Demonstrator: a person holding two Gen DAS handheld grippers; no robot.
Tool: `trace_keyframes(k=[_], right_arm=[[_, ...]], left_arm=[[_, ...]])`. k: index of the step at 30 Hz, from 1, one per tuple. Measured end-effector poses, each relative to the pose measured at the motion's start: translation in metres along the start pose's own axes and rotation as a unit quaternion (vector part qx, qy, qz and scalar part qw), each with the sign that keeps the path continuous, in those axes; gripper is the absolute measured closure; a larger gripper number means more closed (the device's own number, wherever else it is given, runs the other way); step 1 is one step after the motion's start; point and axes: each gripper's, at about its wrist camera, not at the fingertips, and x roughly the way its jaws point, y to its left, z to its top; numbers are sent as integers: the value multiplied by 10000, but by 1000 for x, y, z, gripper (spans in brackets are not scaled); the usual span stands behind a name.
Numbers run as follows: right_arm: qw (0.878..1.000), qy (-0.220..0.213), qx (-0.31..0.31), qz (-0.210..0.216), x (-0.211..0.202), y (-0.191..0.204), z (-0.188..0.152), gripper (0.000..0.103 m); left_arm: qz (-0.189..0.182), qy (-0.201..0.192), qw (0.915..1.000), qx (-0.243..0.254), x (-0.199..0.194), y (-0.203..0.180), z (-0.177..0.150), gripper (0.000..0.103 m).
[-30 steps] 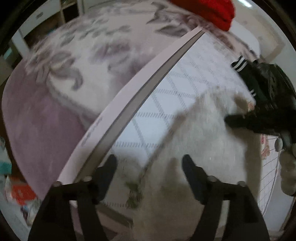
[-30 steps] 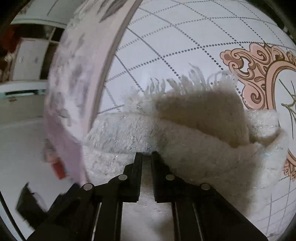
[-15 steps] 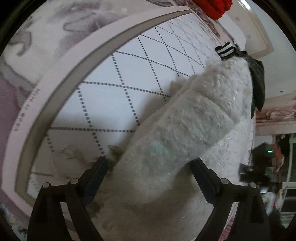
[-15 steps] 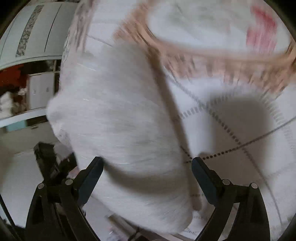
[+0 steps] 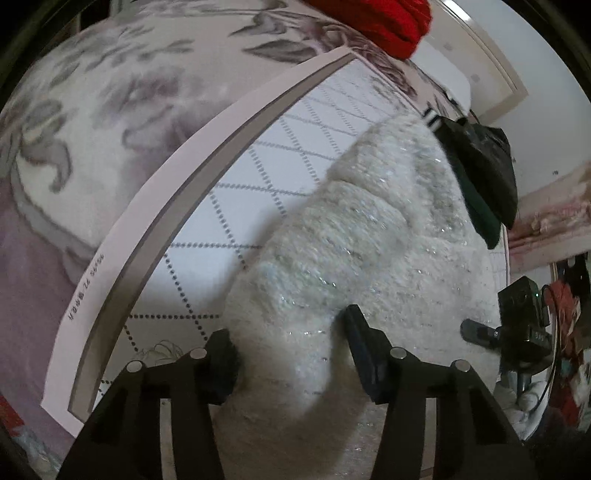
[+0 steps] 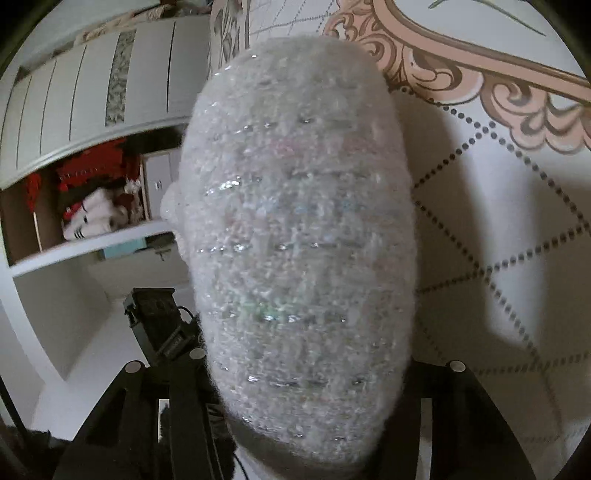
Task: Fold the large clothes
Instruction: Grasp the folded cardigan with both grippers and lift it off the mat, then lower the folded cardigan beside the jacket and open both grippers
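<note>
Bedroom setup: quilted white mat [image 5: 255,173] with dotted diamond lines lies over a floral purple bedspread [image 5: 92,122]; wardrobe doors [image 6: 92,92] and an open shelf with red items sit behind. Fluffy white sweater [image 5: 369,258] lies bunched on the mat, already rolled into a thick fold. Dark garment [image 5: 480,177] beside its far end, red knit [image 5: 380,18] further back.

Left gripper [image 5: 291,354]: jaws have just been closing, now half-narrow, pinching a thick ridge of the sweater. Right gripper [image 6: 306,398]: also just closing, fingertips buried under the pile, so contact looks like a grip on the roll's end.

Handling guess: light, very soft, bulky, no stiffness, sags and springs open. Fuzzy sequinned yarn could snag. Best hold is deep on the doubled edge at both ends, not loose fluff.
</note>
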Motion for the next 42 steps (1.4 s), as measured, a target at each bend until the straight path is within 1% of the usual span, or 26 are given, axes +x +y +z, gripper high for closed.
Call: trace_keyframes(k=[1, 6, 10, 15, 19, 20, 21, 23, 24, 26, 27, 28, 29, 30, 31, 32, 33, 34, 35, 36, 37, 38, 40, 42], right_arm=[[10000, -23, -9, 77, -8, 6, -2, 52], [9995, -242, -163, 124, -48, 32, -5, 52], [9983, -510, -248, 117, -101, 52, 3, 53], [9951, -919, -354, 122, -180, 80, 21, 53], [9890, -1391, -477, 136, -256, 110, 54, 53], [9864, -1542, -550, 145, -278, 121, 67, 53], [9848, -1622, -598, 152, -291, 127, 77, 53], [9791, -1858, -802, 188, -331, 148, 109, 53], [9769, -1934, -881, 231, -346, 155, 127, 53], [9731, -2053, -989, 340, -376, 161, 164, 53], [9721, -2080, -999, 423, -389, 160, 187, 53], [9713, -2091, -1055, 428, -400, 157, 205, 53], [9712, -2099, -1034, 450, -407, 151, 223, 53], [9731, -2038, -953, 503, -416, 136, 251, 53], [9746, -2005, -893, 453, -418, 123, 269, 53], [9769, -1979, -711, 370, -422, 101, 292, 53], [9788, -1956, -550, 276, -418, 86, 307, 53], [9807, -1923, -337, 138, -419, 63, 323, 53], [9820, -1882, -171, 23, -419, 40, 335, 52], [9819, -1885, -156, -37, -419, 27, 342, 52], [9815, -1906, -161, -52, -418, 19, 345, 51], [9815, -1909, -150, -60, -417, 11, 347, 50], [9818, -1892, -139, -64, -415, 7, 347, 50], [9823, -1866, -108, -92, -418, 3, 347, 50]], left_arm=[[-5, 13, 10000, 74, -2, -8, 3, 55], [-143, 10, 9995, 275, -13, -39, 17, 55], [-320, 52, 9986, 417, -16, -72, 37, 55], [-598, 16, 9954, 752, -6, -139, 86, 55], [-870, -102, 9901, 1100, -1, -213, 141, 55], [-947, -149, 9883, 1184, 0, -234, 158, 55], [-989, -198, 9868, 1268, 2, -253, 173, 55], [-1090, -309, 9831, 1438, 8, -291, 209, 55], [-1121, -360, 9817, 1494, 9, -304, 221, 55], [-1213, -486, 9779, 1631, 18, -338, 256, 55], [-1228, -557, 9765, 1681, 28, -356, 278, 55], [-1231, -594, 9755, 1727, 38, -366, 292, 55], [-1219, -589, 9747, 1778, 49, -375, 303, 55], [-1161, -563, 9747, 1823, 63, -385, 309, 55], [-1105, -472, 9754, 1849, 86, -391, 317, 55], [-1010, -324, 9765, 1877, 114, -395, 322, 55], [-920, -213, 9770, 1913, 131, -397, 323, 55], [-788, -30, 9774, 1963, 158, -400, 325, 57], [-663, 177, 9783, 1956, 187, -399, 325, 57], [-626, 289, 9786, 1941, 199, -396, 316, 54], [-608, 357, 9791, 1908, 217, -393, 313, 53], [-588, 368, 9794, 1899, 226, -391, 311, 52], [-619, 378, 9814, 1779, 233, -388, 311, 50], [-642, 418, 9811, 1775, 230, -390, 315, 50]])
